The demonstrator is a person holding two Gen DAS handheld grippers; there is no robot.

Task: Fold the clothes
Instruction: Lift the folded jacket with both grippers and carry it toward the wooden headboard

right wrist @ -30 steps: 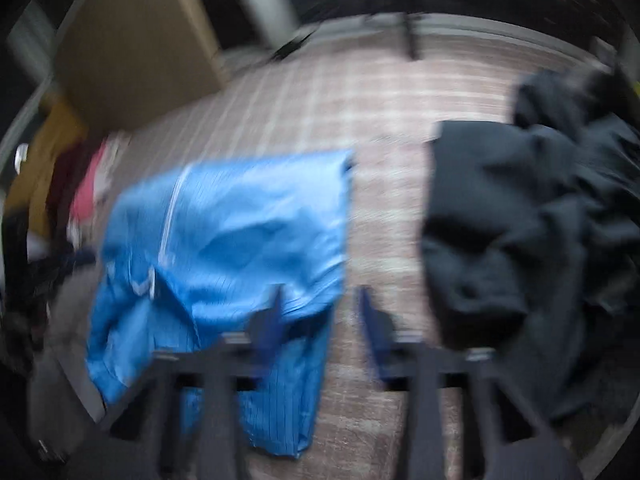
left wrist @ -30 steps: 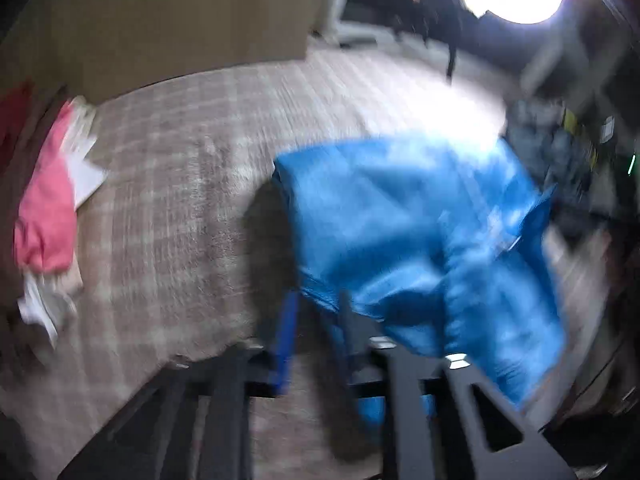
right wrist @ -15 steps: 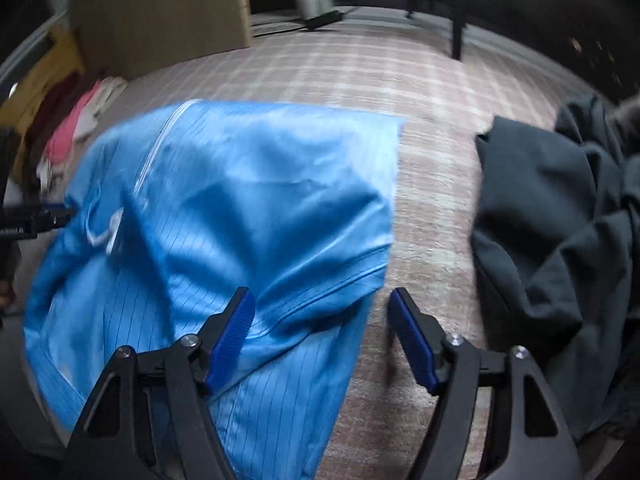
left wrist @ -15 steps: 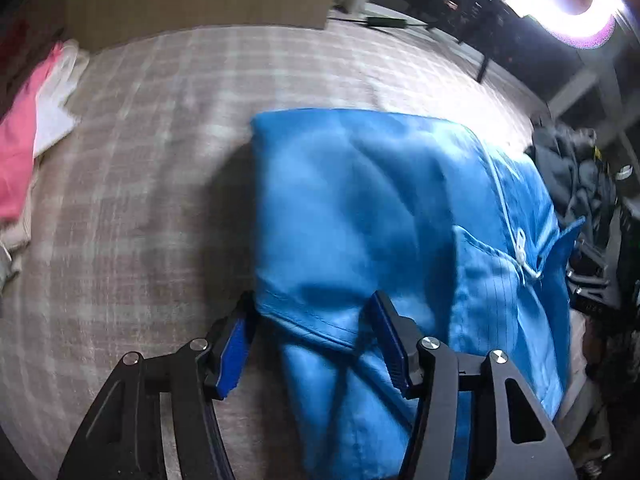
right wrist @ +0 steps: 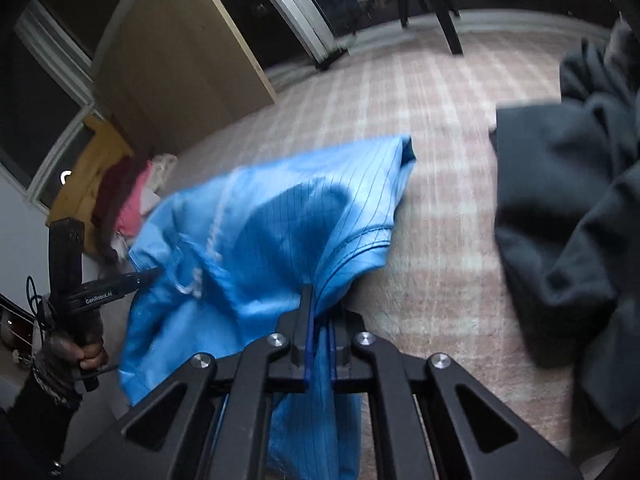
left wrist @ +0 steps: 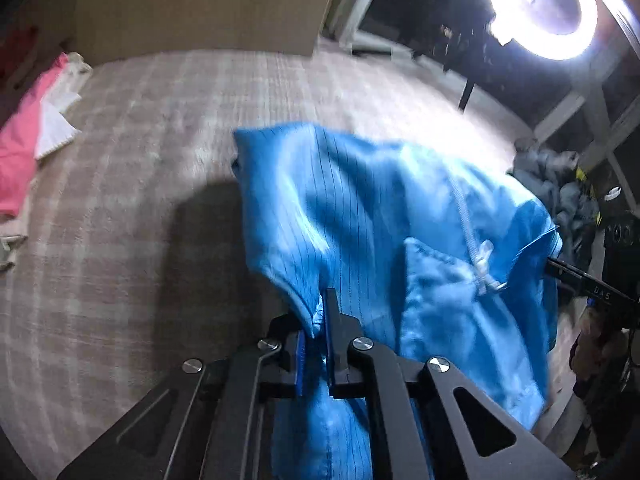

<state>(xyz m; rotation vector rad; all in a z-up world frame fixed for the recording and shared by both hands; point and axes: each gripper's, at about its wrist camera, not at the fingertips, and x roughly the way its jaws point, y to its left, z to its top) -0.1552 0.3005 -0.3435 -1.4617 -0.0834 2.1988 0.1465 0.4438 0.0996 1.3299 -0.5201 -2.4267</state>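
On the rug: blue jacket (left wrist: 360, 208) lies spread over the checked rug (left wrist: 132, 184), its near part lifted off the pile by both claws.
Left claw (left wrist: 316, 320): jaws narrowed to a slit, pinching a bunched fold at the jacket's left near edge; cloth hangs below the jaws.
Right claw (right wrist: 320, 312): jaws likewise nearly together on a gathered hem at the jacket's right near edge; a tail of cloth drops between the arms.
Jacket relative to claws: the body stretches away from each claw toward the far side, with the zip (left wrist: 468, 220) running between the two grips and the far corner (right wrist: 404, 148) resting on or just above the rug.
Handling: thin, light, pin-striped fabric, soft and limp; judged rather slick, so it may slide through a shallow pinch and will sag wherever unsupported.
Where to hold: hems and seams, where the doubled cloth gives the pads more to bite; the two present grips look suitable for carrying the near edge over the far one.
Nearby: dark clothes (right wrist: 560, 200) lie well to the right, pink clothes (left wrist: 20, 152) well to the left, both apart from the jacket.
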